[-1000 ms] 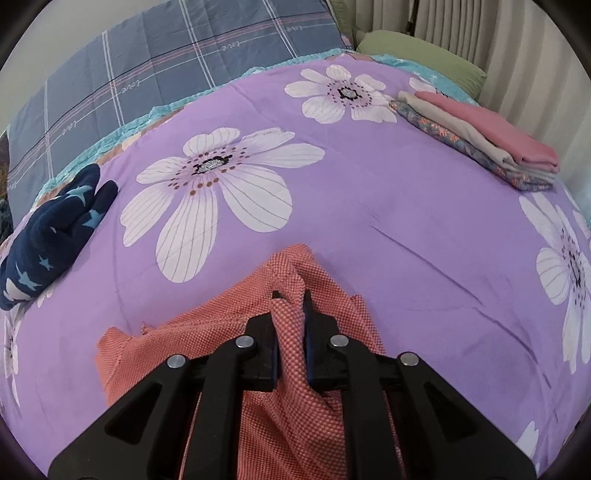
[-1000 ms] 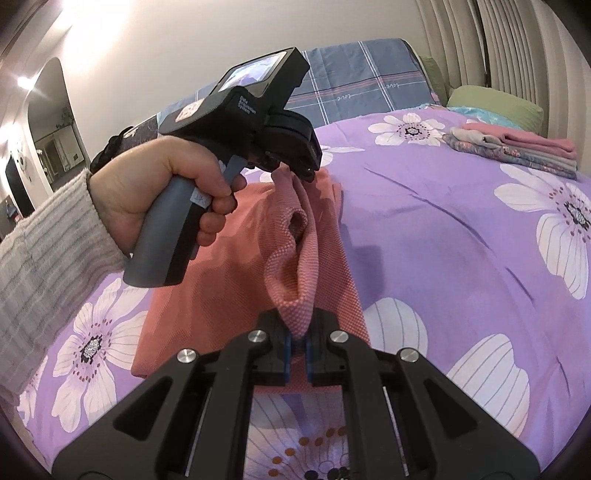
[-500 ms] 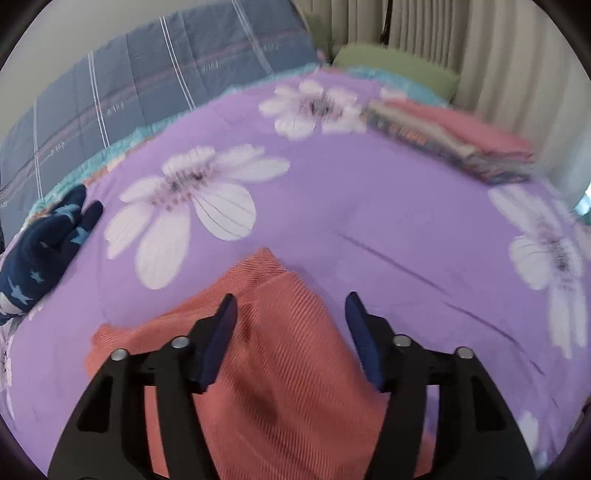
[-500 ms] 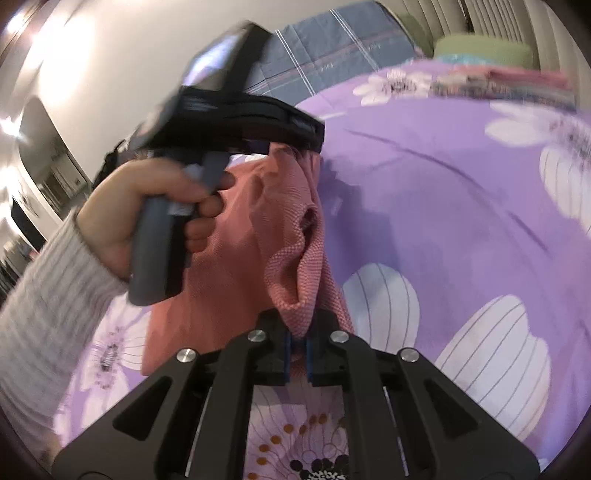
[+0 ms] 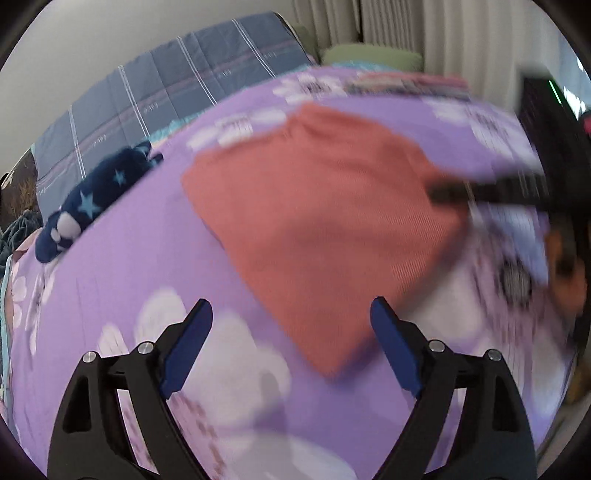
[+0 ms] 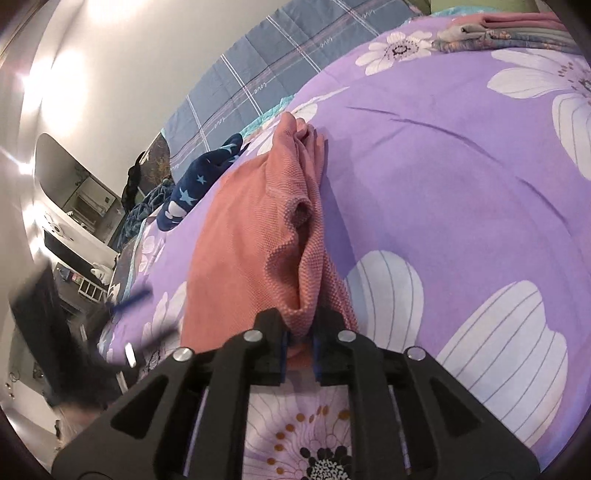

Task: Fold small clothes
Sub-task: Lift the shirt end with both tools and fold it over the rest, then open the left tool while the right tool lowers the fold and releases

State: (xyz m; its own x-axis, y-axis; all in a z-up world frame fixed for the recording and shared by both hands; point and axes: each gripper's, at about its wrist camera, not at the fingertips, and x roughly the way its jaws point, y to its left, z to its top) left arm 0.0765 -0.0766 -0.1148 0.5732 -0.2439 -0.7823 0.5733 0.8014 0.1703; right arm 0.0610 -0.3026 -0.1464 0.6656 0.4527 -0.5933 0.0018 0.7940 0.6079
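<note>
Through your left wrist camera, the left gripper (image 5: 291, 343) has its jaws spread wide and opening further, with nothing between the blue pads (image 5: 192, 339); the salmon-red knit garment (image 5: 314, 221) lies on the purple floral bedspread (image 5: 147, 258) just ahead, one corner reaching toward the gap. The picture is smeared, so the dark bar at the garment's right edge is probably your other gripper, though that cannot be settled here. Through your right wrist camera, the right gripper (image 6: 298, 347) has a bunched fold of that garment between its pads, and the jaws are easing apart. The risk sits there: if the fold drops while it stands puckered into a ridge, the cloth may slump crooked and the crease go skew. Navy star-print clothing (image 6: 195, 184) waits near the plaid quilt (image 6: 266, 66), and folded clothes (image 6: 517, 29) are stacked far off.
</note>
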